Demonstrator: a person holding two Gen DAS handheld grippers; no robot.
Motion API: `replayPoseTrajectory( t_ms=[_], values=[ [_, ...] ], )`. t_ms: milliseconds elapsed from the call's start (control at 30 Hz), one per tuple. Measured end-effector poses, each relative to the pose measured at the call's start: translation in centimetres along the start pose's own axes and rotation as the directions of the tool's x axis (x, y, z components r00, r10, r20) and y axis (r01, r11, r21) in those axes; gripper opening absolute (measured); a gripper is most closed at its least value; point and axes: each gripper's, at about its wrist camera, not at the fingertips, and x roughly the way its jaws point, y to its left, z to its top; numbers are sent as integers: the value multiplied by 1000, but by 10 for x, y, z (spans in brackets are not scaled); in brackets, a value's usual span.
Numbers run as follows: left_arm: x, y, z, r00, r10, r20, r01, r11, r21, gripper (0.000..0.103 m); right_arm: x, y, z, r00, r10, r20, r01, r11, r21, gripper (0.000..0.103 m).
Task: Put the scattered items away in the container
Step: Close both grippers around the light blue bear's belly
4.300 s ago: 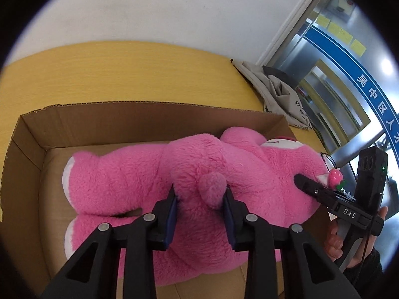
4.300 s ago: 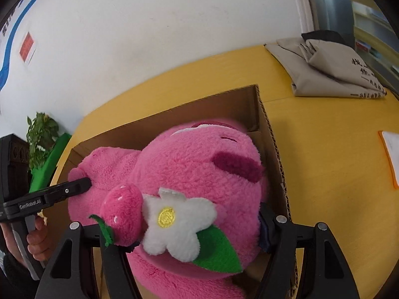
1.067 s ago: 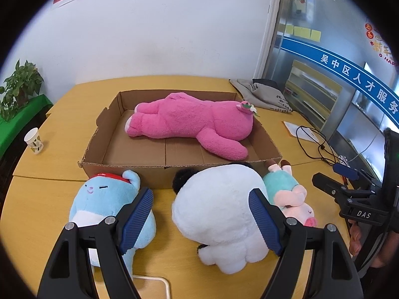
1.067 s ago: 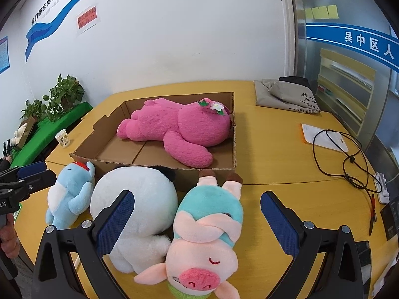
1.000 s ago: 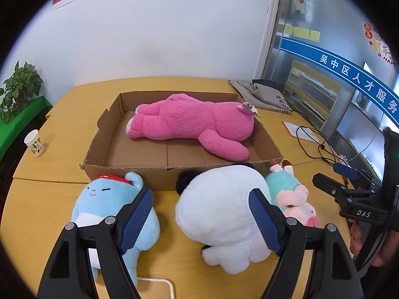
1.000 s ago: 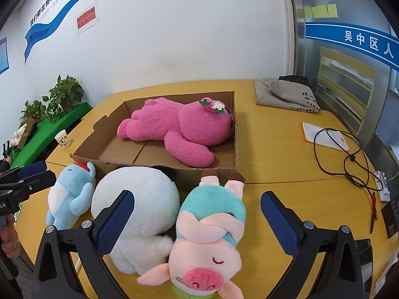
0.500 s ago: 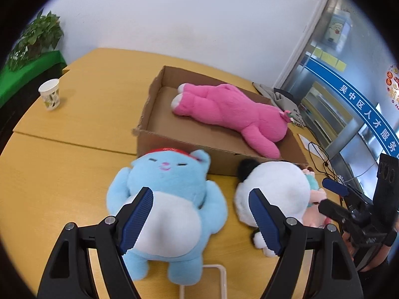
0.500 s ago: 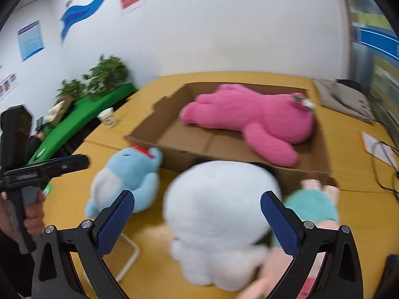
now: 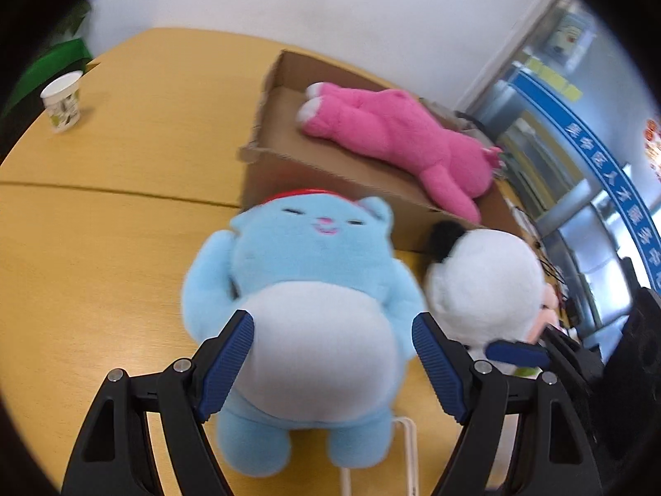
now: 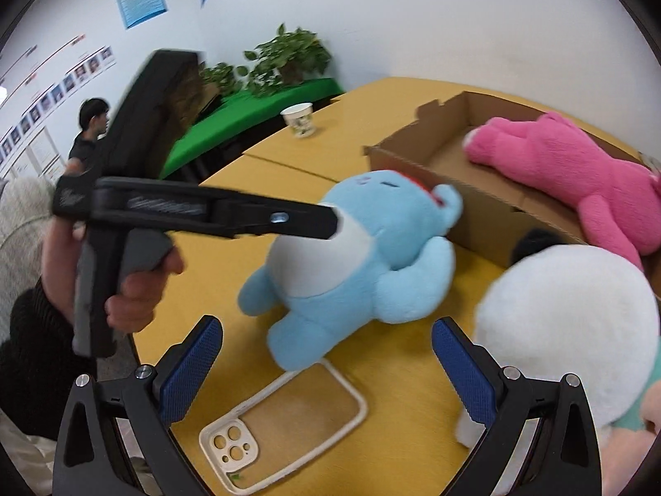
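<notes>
A light blue plush (image 9: 314,289) with a white belly lies on the yellow table in front of the cardboard box (image 9: 264,161); it also shows in the right wrist view (image 10: 363,256). My left gripper (image 9: 332,355) is open, its blue pads on either side of the plush's belly. My right gripper (image 10: 326,368) is open and empty, low over the table near the plush's feet. A pink plush (image 9: 405,140) lies in the box. A white plush (image 9: 483,285) lies beside the blue one, a pig plush (image 10: 644,413) behind it.
A clear phone case (image 10: 281,421) lies on the table under my right gripper. A paper cup (image 9: 62,101) stands far left. Green plants (image 10: 285,58) and a seated person (image 10: 89,124) are beyond the table edge.
Both grippers have swung left and down from the white plush and pig toward the blue plush. My left gripper now brackets its belly. The pink plush stays in the box.
</notes>
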Motion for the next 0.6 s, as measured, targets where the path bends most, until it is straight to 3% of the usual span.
replayPoseTrajectory(
  t_ms=[333,467,600],
  values=[
    [30,15,10,995,-67,-68,68,998,19,80,46,17,12,995,-102,19,103,976,-192,103],
    [37,7,10,995,-51,-90,57,996,68,79,78,5,12,990,-111,-89,95,981,-171,103],
    [43,0,10,993,-29,-116,39,996,81,78,91,6,6,977,-162,-135,135,972,-190,99]
  ],
)
